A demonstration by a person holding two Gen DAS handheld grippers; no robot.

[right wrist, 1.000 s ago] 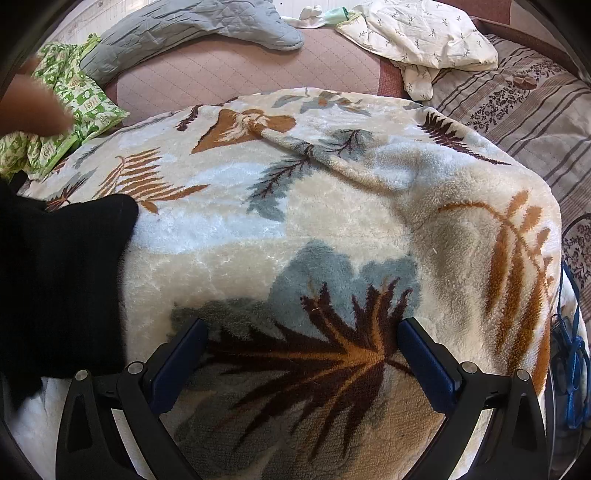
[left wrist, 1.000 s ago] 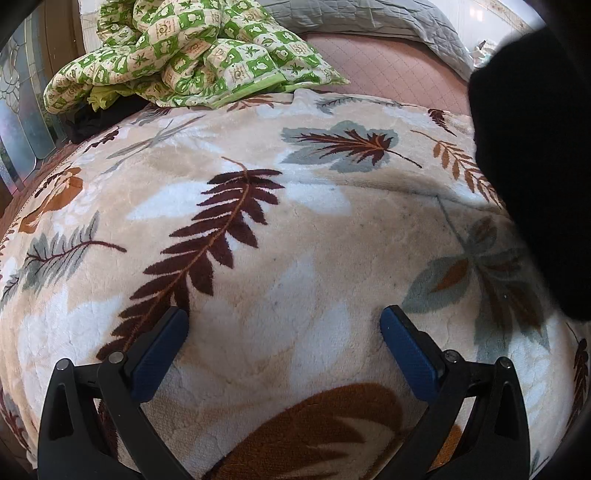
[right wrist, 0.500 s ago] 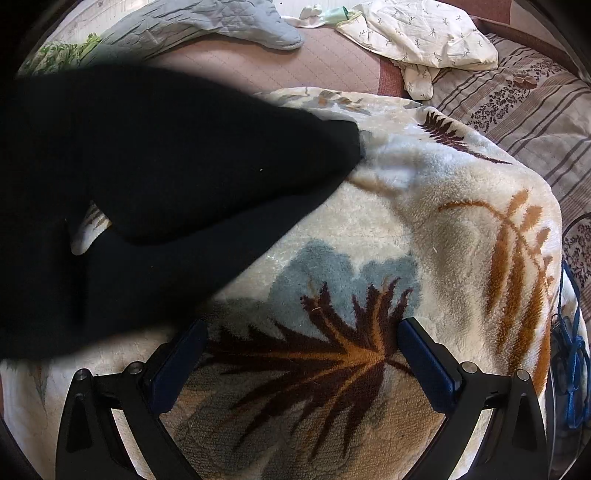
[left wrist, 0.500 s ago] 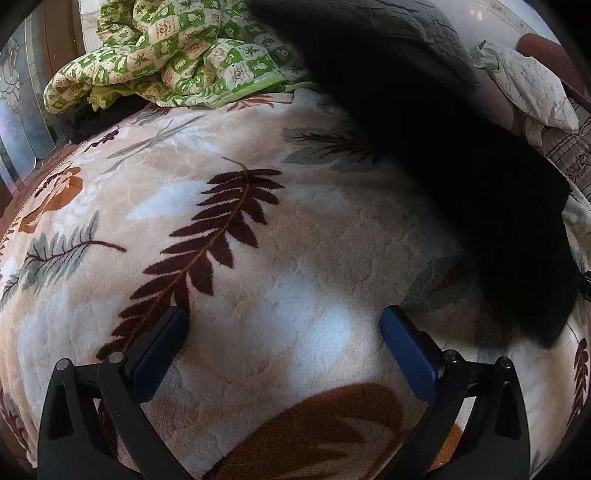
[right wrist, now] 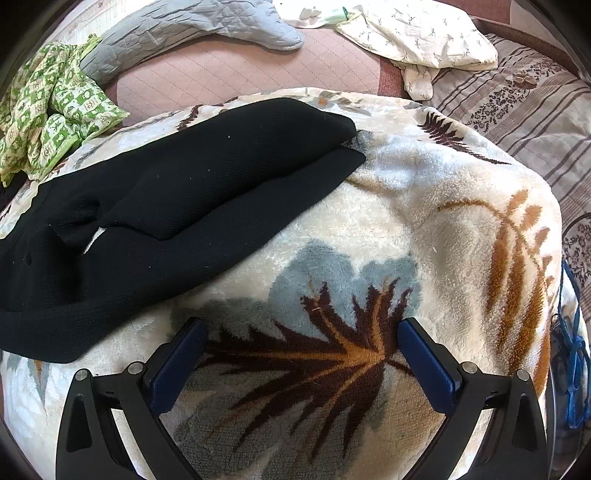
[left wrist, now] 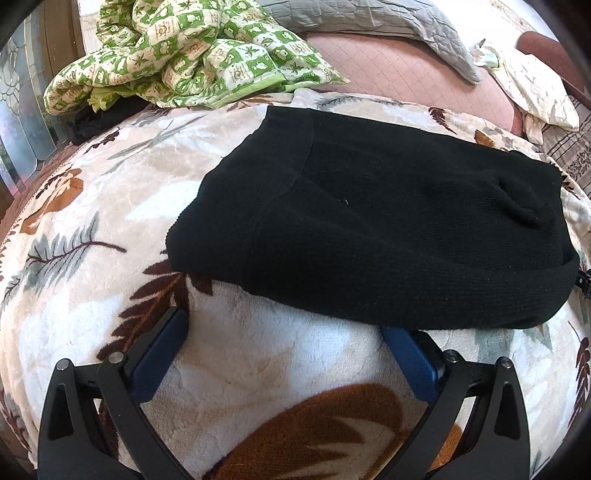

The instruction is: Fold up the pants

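Note:
Black knit pants (left wrist: pixel 369 221) lie spread on a cream leaf-patterned fleece blanket (left wrist: pixel 258 362), waistband to the left, legs running right. In the right wrist view the pants (right wrist: pixel 166 206) lie at the left, one leg laid over the other, cuffs near the blanket's middle. My left gripper (left wrist: pixel 284 332) is open and empty just in front of the pants; the pants' near edge overlaps its right fingertip. My right gripper (right wrist: pixel 299 332) is open and empty over bare blanket (right wrist: pixel 369 229), right of the pants.
A green-and-white patterned quilt (left wrist: pixel 184 55) is bunched at the back left. A grey quilted cover (right wrist: pixel 192 37) and a cream printed cloth (right wrist: pixel 417 33) lie behind on the pink mattress (right wrist: pixel 240 74). A striped pillow (right wrist: pixel 517 110) and blue cord (right wrist: pixel 572 350) are at right.
The black pants came in from the side, swept over the blanket and now lie flat on it. Neither gripper has moved or changed its opening.

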